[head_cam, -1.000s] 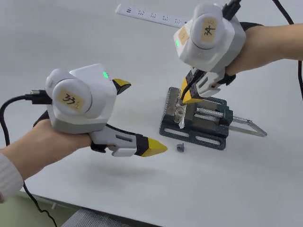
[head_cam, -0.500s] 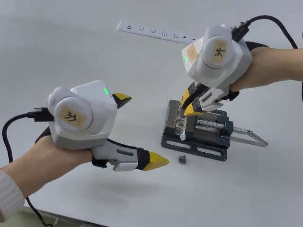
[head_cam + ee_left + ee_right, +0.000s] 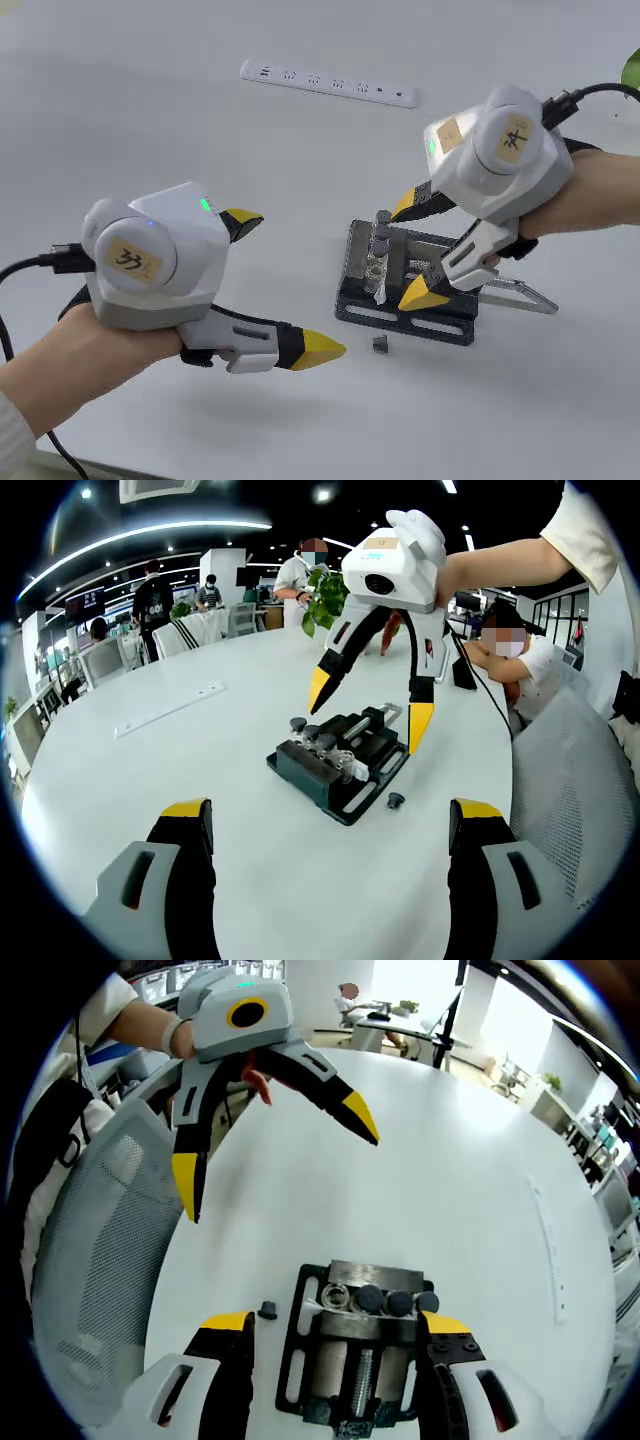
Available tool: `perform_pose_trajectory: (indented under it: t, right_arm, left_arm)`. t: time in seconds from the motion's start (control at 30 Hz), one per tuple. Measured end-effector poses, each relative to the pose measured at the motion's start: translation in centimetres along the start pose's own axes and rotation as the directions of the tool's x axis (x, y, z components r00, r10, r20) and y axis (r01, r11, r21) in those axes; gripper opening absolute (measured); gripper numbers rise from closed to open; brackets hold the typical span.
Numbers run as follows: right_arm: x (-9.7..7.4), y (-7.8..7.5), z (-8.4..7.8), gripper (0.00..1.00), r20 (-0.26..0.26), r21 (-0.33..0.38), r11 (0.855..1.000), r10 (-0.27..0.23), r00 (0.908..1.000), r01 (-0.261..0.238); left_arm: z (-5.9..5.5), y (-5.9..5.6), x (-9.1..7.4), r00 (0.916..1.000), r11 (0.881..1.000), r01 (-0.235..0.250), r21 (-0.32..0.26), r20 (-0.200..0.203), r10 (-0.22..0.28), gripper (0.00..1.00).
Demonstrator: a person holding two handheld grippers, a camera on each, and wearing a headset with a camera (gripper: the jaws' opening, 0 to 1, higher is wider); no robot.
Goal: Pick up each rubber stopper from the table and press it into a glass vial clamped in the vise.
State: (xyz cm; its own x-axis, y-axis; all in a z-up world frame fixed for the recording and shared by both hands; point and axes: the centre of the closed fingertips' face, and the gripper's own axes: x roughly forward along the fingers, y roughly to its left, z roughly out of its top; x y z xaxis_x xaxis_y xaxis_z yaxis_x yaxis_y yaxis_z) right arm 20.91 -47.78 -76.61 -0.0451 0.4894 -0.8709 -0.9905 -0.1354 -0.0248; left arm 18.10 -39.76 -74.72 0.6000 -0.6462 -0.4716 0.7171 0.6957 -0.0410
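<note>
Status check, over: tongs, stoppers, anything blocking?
Left tongs open, empty. Right tongs open above vise. Three stoppered vials, one open vial; one loose rubber stopper on table beside vise. Nothing blocking it.

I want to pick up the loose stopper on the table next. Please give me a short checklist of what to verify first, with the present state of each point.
1. The loose stopper lies free on the table beside the vise: ok.
2. The right hand-held gripper is open and empty, above the vise: ok.
3. The left hand-held gripper is open and empty, off to the side: ok.
4. The end vial has no stopper: ok.
5. The three fitted stoppers are fully seated: cannot tell.
</note>
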Motion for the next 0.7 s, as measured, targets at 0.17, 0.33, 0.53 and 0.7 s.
perform_pose_trajectory:
  t: [0.17, 0.33, 0.53, 0.7]
  right_arm:
    - [0.0, 1.0, -0.7, 0.78, 0.035, 0.045, 0.999, -0.025, 0.9991, 0.024]
    - [-0.2, 2.0, -1.0, 0.88, 0.073, 0.09, 0.995, -0.059, 0.9956, 0.052]
    - [-0.2, 2.8, -1.3, 0.95, 0.107, 0.141, 0.988, -0.083, 0.9908, 0.068]
    - [0.1, 3.9, -1.6, 0.94, 0.122, 0.157, 0.985, -0.086, 0.9888, 0.067]
  left_arm:
    - [0.2, 0.0, 0.0, 1.0, 1.0, 0.002, 0.003, 0.005, -0.002, 0.98]
    - [0.3, -0.1, -0.1, 1.0, 1.0, 0.003, 0.004, 0.007, -0.003, 0.98]
    - [0.4, -0.3, -0.4, 1.0, 1.0, 0.007, 0.012, 0.003, -0.008, 0.98]
    - [0.4, -0.3, -0.8, 1.0, 1.0, 0.006, 0.016, 0.002, -0.006, 0.99]
